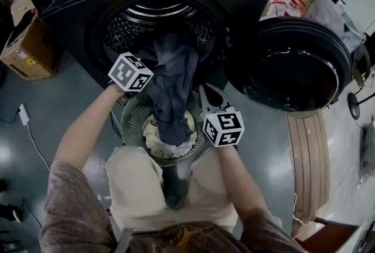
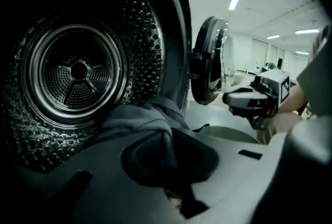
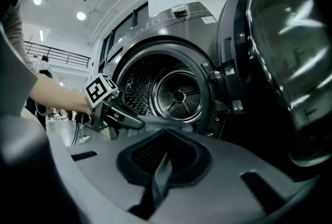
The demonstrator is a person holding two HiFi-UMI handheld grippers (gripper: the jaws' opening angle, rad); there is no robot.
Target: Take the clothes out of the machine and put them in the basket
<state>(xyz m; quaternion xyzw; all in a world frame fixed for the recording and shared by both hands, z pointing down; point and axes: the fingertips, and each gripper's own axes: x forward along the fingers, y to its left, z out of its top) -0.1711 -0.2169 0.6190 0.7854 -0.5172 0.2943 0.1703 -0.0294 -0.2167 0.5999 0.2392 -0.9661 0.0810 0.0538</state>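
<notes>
The left gripper (image 2: 174, 166) has its fingers pressed together on a fold of the dark grey garment (image 1: 173, 88). The right gripper (image 3: 161, 171) pinches a thin strip of it. In the head view the marker cube hides the left fingertips. What kind of garment it is I cannot tell. Its long axis runs from the washing machine (image 1: 76, 0) mouth down into the basket (image 1: 133, 123), and its lower end lies on pale clothes (image 1: 153, 134).

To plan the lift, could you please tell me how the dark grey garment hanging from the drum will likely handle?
The dark grey cloth garment looks floppy: it drapes from the drum into the round ribbed basket, so it will probably sag and trail. It pinches thin in the left gripper, so likely light.
</notes>
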